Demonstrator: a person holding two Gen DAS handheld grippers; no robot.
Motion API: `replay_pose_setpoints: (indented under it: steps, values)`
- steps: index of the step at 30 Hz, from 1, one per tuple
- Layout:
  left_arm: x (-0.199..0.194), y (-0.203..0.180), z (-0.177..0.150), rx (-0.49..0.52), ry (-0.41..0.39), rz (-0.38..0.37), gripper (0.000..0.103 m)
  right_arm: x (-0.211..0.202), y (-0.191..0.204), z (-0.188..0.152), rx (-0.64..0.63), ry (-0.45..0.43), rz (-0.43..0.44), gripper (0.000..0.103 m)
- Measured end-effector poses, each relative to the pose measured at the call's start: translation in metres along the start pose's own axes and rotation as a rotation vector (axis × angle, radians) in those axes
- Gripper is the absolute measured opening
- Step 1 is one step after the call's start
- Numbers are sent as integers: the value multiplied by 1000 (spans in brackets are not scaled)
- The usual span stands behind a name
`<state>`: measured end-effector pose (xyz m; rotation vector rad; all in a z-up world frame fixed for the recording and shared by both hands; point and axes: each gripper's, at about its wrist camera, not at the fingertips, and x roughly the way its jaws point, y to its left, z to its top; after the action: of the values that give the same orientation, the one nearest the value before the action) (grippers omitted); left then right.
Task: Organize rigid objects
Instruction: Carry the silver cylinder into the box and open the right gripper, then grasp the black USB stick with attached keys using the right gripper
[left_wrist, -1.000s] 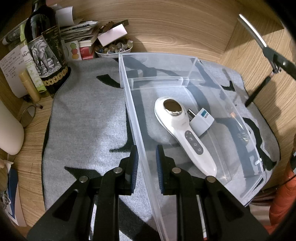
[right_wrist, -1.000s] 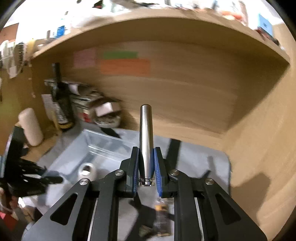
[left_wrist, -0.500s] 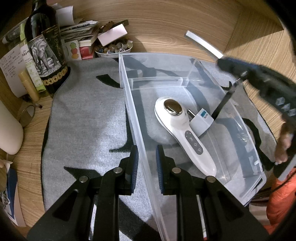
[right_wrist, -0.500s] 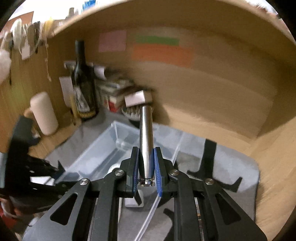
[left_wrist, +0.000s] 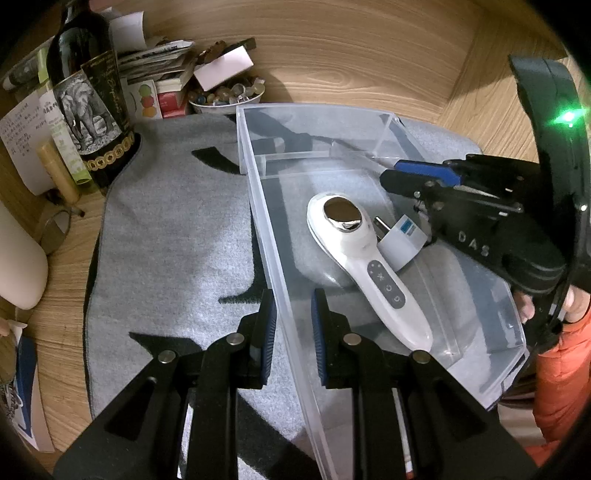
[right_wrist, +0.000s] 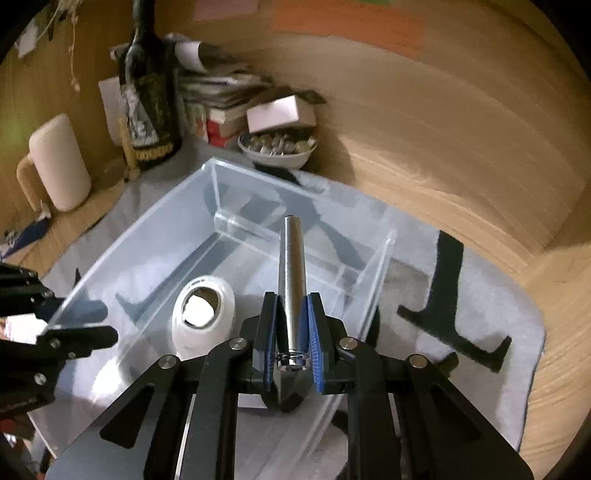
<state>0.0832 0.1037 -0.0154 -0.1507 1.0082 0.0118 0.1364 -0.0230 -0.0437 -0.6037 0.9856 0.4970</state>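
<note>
Lettering: "DAS" in pale capitals on the black body of the right gripper (left_wrist: 424, 173), seen from the left wrist; other print on the papers too small to read.
Bottle label: elephant drawing and a band of gold coins on the dark bottle (left_wrist: 92, 107), upright at the mat's far left corner.
Left gripper (left_wrist: 293, 325): clamped on the near left wall of the clear plastic bin (left_wrist: 258, 184), one pad outside, one inside.
Right gripper, own view (right_wrist: 291, 332): closed on a metal cylinder (right_wrist: 291, 266), held above the bin's interior and pointing toward its far end.
Bin contents: white handheld device (left_wrist: 365, 266) with a chrome head and a row of buttons; white plug adapter (left_wrist: 399, 240) with a blue mark, touching the device's right side.
Underlay: grey mat (left_wrist: 177, 240) with black shapes, on the wooden counter (left_wrist: 351, 55).
Surroundings: bowl of beads (left_wrist: 227, 98) just behind the bin; stacked papers and booklets beside the bottle; cream mug (right_wrist: 55, 162) left of the mat.
Obstruction: right gripper's body covering the bin's right wall in the left view; orange sleeve (left_wrist: 561, 369) at the right edge.
</note>
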Motion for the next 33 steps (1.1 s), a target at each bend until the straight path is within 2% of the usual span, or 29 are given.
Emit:
replay_pose_setpoints:
  steps: [5, 7, 10, 15, 20, 24, 29, 33]
  values:
    - [0, 1, 0, 1, 1, 3, 18, 1, 1, -2, -12, 4, -9, 15]
    - [0, 1, 0, 1, 1, 3, 18, -1, -2, -1, -2, 8, -7, 20]
    - [0, 1, 0, -1, 0, 5, 18, -9, -5, -2, 10, -17, 0, 29]
    - [1, 0, 0, 0, 1, 7, 18, -31, -11, -1, 26, -79, -22, 53]
    - [0, 0, -1, 2, 0, 9, 18, -61, -21, -3, 50, -149, -50, 60]
    - [0, 1, -1, 3, 0, 10, 18, -80, -36, -7, 92, -202, -80, 72]
    - [0, 0, -2, 7, 0, 15, 18, -92, -56, -15, 139, -225, -114, 73]
    - [0, 0, -2, 8, 1, 19, 18, -88, -75, -25, 189, -200, -140, 73]
